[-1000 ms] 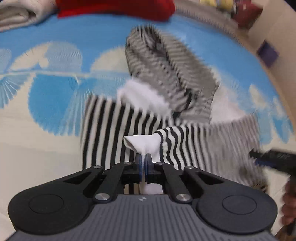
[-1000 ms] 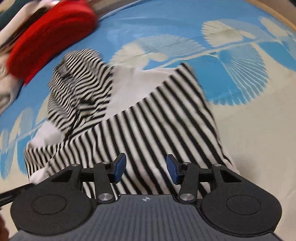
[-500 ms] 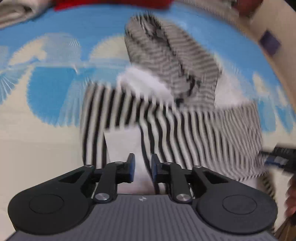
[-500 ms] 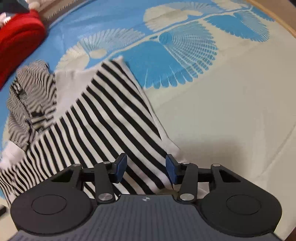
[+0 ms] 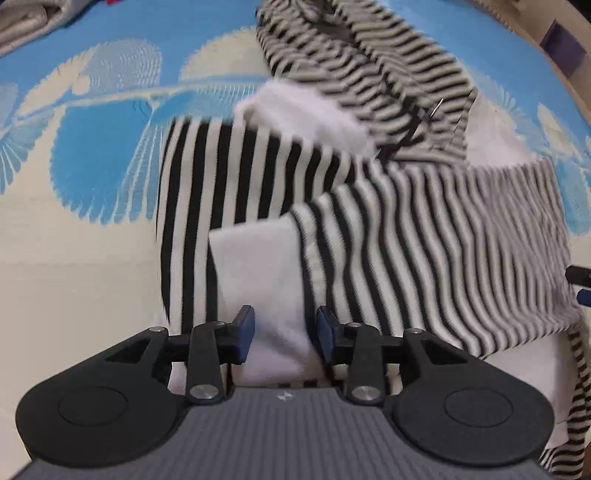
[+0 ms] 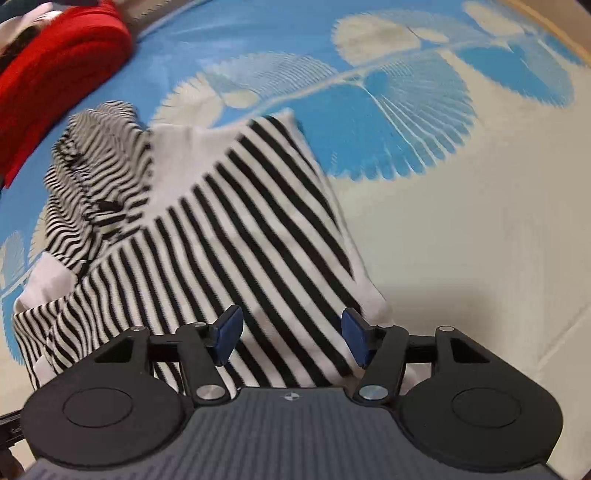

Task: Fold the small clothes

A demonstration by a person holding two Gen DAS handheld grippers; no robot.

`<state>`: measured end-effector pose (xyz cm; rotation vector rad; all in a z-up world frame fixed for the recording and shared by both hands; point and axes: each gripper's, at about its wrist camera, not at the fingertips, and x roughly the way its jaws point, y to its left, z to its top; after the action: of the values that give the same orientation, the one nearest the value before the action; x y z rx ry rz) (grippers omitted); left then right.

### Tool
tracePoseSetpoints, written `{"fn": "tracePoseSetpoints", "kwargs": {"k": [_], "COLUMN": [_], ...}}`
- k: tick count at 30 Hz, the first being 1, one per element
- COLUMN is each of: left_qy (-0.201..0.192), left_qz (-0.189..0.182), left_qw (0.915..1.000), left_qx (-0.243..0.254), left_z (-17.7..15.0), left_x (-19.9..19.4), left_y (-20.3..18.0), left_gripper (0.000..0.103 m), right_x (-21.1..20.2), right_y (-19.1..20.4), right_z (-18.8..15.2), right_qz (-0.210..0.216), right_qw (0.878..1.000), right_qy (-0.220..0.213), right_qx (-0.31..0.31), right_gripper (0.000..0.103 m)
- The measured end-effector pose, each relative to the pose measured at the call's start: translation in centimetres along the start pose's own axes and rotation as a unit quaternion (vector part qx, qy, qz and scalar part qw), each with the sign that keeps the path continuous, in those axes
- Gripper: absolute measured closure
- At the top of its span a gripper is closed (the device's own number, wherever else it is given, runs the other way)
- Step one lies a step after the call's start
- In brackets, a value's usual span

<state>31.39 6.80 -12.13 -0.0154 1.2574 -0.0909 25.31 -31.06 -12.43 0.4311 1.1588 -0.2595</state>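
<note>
A black-and-white striped garment with a striped hood lies on the blue and cream patterned cloth. A white cuff of its folded-in sleeve lies just ahead of my left gripper, which is open and holds nothing. In the right wrist view the same garment spreads out flat, hood at the left. My right gripper is open and empty over the garment's near edge.
A red folded cloth lies at the far left of the right wrist view. A pale folded cloth sits at the top left of the left wrist view. Patterned cloth extends to the right of the garment.
My left gripper has opened and let go of the white cuff, which now lies on the garment. My right gripper stayed open and swung over the garment's near edge.
</note>
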Motion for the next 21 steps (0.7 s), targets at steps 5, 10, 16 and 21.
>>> {"fn": "tracePoseSetpoints", "kwargs": {"k": [5,10,16,21], "left_qy": [-0.104,-0.205,-0.22,-0.213], "left_qz": [0.015,0.086,0.058,0.066], "left_qw": [0.9944,0.974,0.9734,0.9743], "left_qx": [0.012,0.04,0.023,0.032], "left_z": [1.2,4.5,16.0,26.2], "left_x": [-5.2,-8.3,-6.1,0.2], "left_y": [0.2,0.3,0.9,1.0], "left_gripper": [0.062,0.062,0.062,0.063], "right_x": [-2.7,-2.8,-2.2,-2.5], "right_y": [1.6,1.2,0.7,0.6], "right_z": [1.1,2.0,2.4,3.2], "right_qz": [-0.039,-0.079,-0.066,-0.058], "right_qw": [0.99,0.977,0.98,0.984], "right_qy": [-0.078,-0.103,-0.085,-0.091], "right_qx": [-0.107,-0.168,-0.166,-0.143], "right_gripper": [0.042,0.041,0.041,0.041]}}
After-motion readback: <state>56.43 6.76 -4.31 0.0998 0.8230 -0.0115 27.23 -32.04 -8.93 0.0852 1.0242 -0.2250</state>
